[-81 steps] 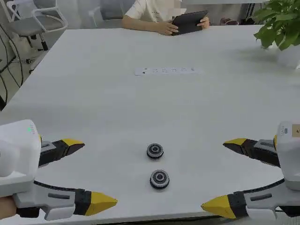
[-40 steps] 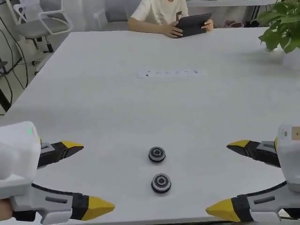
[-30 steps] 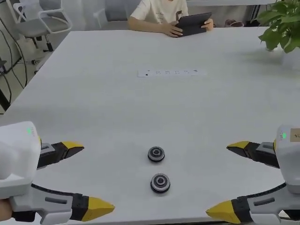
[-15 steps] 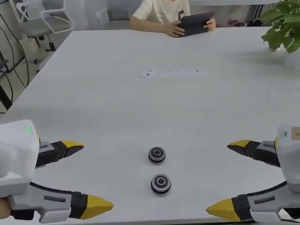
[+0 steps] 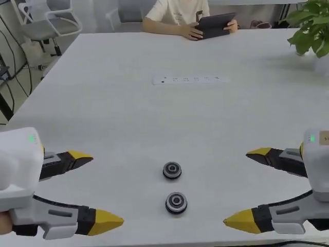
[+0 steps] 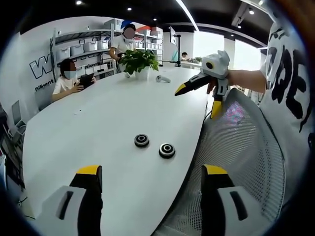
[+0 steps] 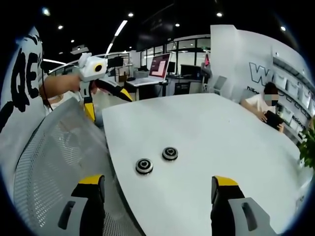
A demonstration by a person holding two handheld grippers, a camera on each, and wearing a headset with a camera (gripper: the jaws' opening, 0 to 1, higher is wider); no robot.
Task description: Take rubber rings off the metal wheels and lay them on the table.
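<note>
Rubber rings [image 5: 176,209]: two, black, one seated around each wheel; none lies on the table yet.
Wheels: two, metal-centred, flat on the table near its front edge and just apart from each other, the near wheel [image 5: 176,202] in front of the far wheel [image 5: 171,170].
Change: almost none. Over the last few seconds the wheels have kept their places, and the small shift of the whole head view is the camera's, not theirs. Both grippers have stayed out at the sides, the right one edged a little inward at most.
Meaning: by my reading the task is not begun; an approach to a wheel comes first.
Left gripper [image 5: 101,189]: jaws spread wide, holding nothing, well left of the wheels and touching neither.
Right gripper [image 5: 240,187]: jaws likewise spread wide and empty, well right of the wheels.
Grippers, count: two, facing each other across the pair of wheels.
Table [image 5: 128,113]: one, white, bare around the wheels.
Strip [image 5: 188,80]: one, white, flat at mid-table, well beyond the wheels.
Far edge: one seated person [image 5: 177,15] with one tablet [image 5: 215,24]; one plant [image 5: 308,25] at the right corner; one chair [image 5: 41,23] off the left corner.
</note>
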